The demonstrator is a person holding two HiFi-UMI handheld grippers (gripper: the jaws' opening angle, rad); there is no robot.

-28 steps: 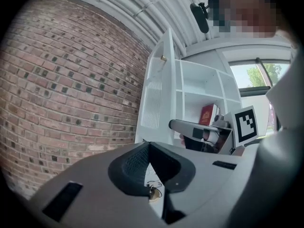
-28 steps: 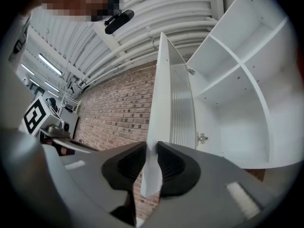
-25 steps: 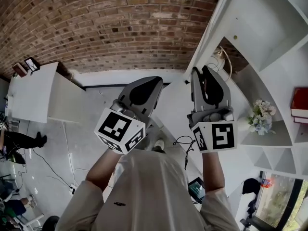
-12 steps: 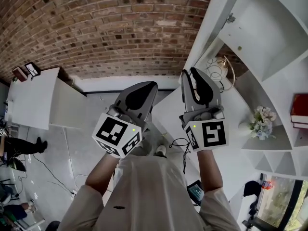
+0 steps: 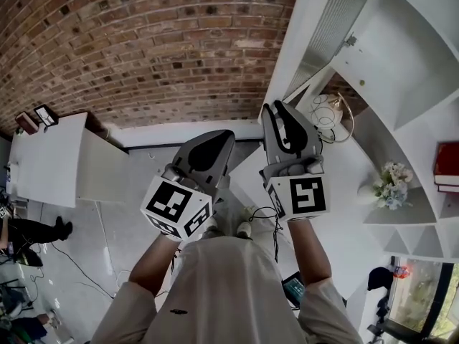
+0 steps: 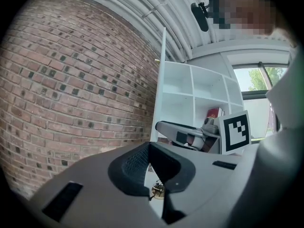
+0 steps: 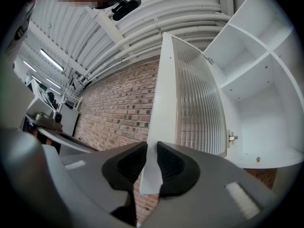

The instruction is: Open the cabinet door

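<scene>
Door: the cabinet door (image 7: pixel 190 94) stands part-open off the white shelf unit (image 7: pixel 266 80).
Handling: probably light and rigid; the ribbed pane looks fragile and the smooth edge may slip.
Hold: the free edge, on the frame.
Right claw (image 7: pixel 148 163): clamped on that edge.
Left claw (image 6: pixel 149 160): closed, empty.

The white shelf unit (image 5: pixel 410 69) carries a small bunch of pale flowers (image 5: pixel 391 180) in one compartment, red books (image 5: pixel 446 165) in the next, and a wiry gold ornament (image 5: pixel 329 110) in another nearer the brick wall.
</scene>
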